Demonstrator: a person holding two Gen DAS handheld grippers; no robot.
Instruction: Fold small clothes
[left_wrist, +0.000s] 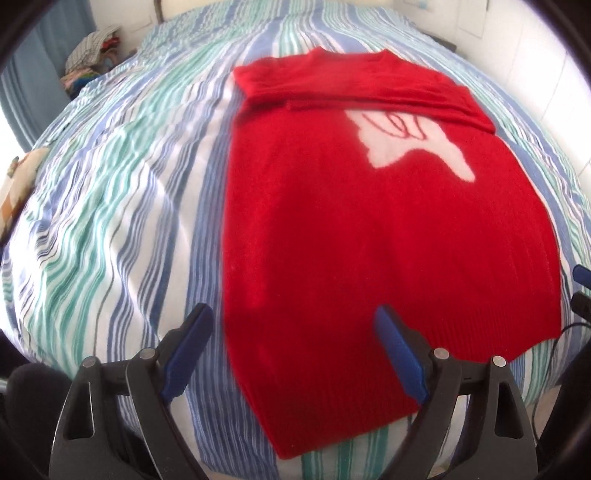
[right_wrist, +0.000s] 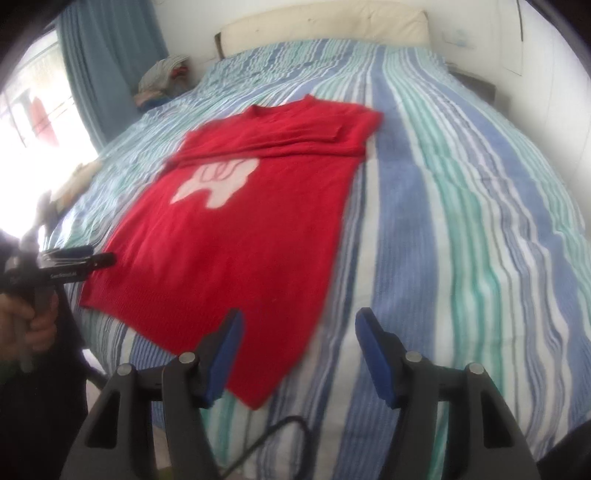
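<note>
Although the red knitted sweater with a pale pink motif on its chest (left_wrist: 369, 229) already has its sleeves laid across the upper chest, the body is not yet folded; it lies flat on the bed with the blue, green and white striped cover (left_wrist: 122, 206), filling the centre and right of the left wrist view. The left gripper (left_wrist: 291, 347) hangs low in that frame with its blue-padded jaws spread wide over the hem's left corner, holding nothing. In the right wrist view the right gripper (right_wrist: 299, 350) is likewise spread and empty, its left pad above the hem's right corner at the lower centre. The knit looks soft, limp and light, likely to sag and stretch if lifted by one point. I would judge the ribbed hem corners the best hold, one per gripper, pinching both layers together.
</note>
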